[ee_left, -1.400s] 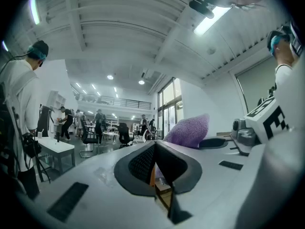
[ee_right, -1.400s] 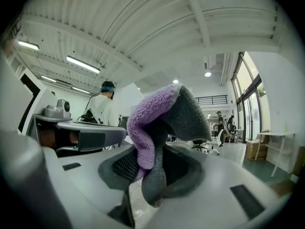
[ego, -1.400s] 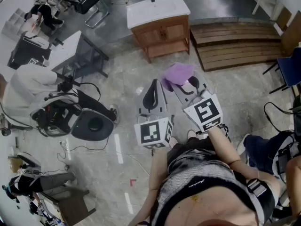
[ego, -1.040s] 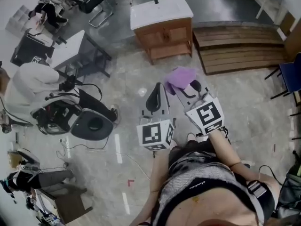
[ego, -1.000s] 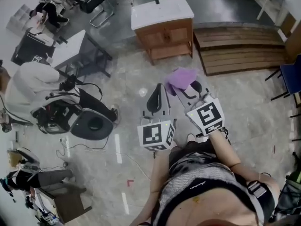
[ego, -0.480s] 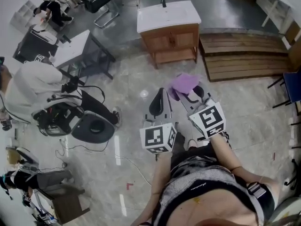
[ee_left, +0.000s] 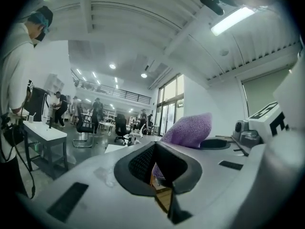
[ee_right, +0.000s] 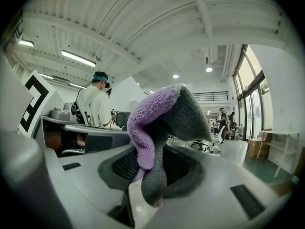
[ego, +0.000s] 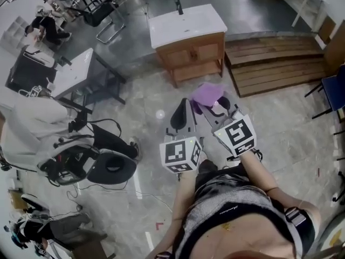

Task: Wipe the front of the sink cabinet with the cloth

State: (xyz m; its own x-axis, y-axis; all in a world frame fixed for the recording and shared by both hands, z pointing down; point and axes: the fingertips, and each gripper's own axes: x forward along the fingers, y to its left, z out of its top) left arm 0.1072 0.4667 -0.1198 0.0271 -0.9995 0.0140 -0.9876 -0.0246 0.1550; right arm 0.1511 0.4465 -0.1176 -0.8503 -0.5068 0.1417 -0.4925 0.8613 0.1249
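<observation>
Right gripper view: the right tongs are closed on the cloth, which bunches up out of the dark pads and folds over itself. The cloth has a fuzzy purple pile on one face and a smoother grey face on the other. A rounded grey lobe droops down in front of the pads, and a purple roll runs along its left edge. Left gripper view: the left tongs are drawn together to a thin slit with nothing held between them. A bit of wood shows through the slit, and the purple cloth rises just beyond on the right. Head view: both tongs are held out side by side over the pale stone floor, with the cloth a small purple wad at the tip of the right one. The sink cabinet stands well ahead of them. It is brown wood with its front toward the person, under a white basin top with a dark tap. The cloth is well apart from the cabinet front and touches it nowhere. A slatted wooden platform lies to the cabinet's right.
</observation>
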